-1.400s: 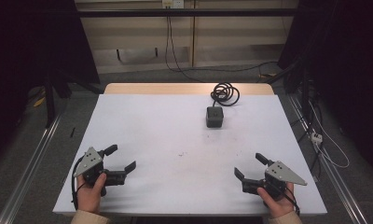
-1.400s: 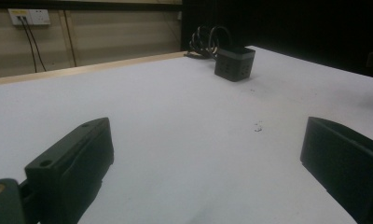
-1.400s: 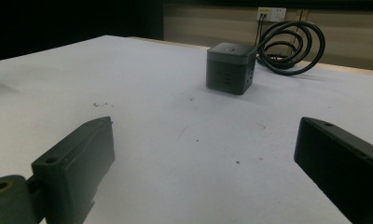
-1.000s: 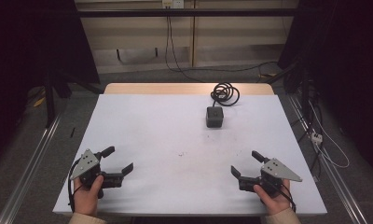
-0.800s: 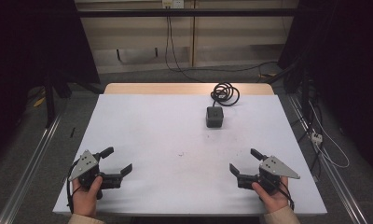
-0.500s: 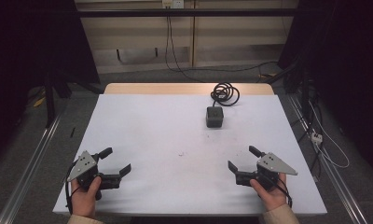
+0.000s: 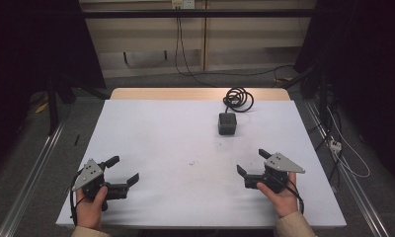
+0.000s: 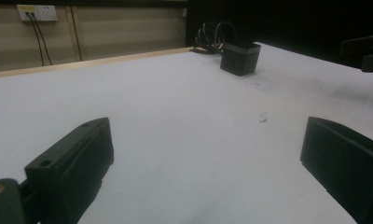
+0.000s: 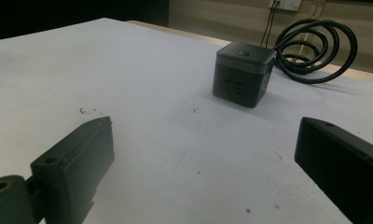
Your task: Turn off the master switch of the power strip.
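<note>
A black cube-shaped power block [image 7: 227, 123] sits on the white table [image 7: 161, 133], right of centre toward the far edge, with its coiled black cable [image 7: 238, 98] behind it. It also appears in the left gripper view [image 8: 239, 57] and the right gripper view [image 9: 243, 73], the coiled cable [image 9: 315, 44] beyond it. My left gripper [image 7: 123, 169] rests near the front left corner, open, nothing between its jaws. My right gripper [image 7: 253, 162] is at the front right, open and empty, its jaws facing the block from well short of it.
Small dark specks [image 7: 191, 163] mark the table's middle. A wooden strip [image 7: 195, 94] runs along the far edge. Loose cables [image 7: 341, 148] lie on the floor to the right, and metal rails [image 7: 32, 173] flank the table.
My right gripper has moved forward and slightly left, toward the block. My left gripper has drifted a little toward the near left corner. Both stay open.
</note>
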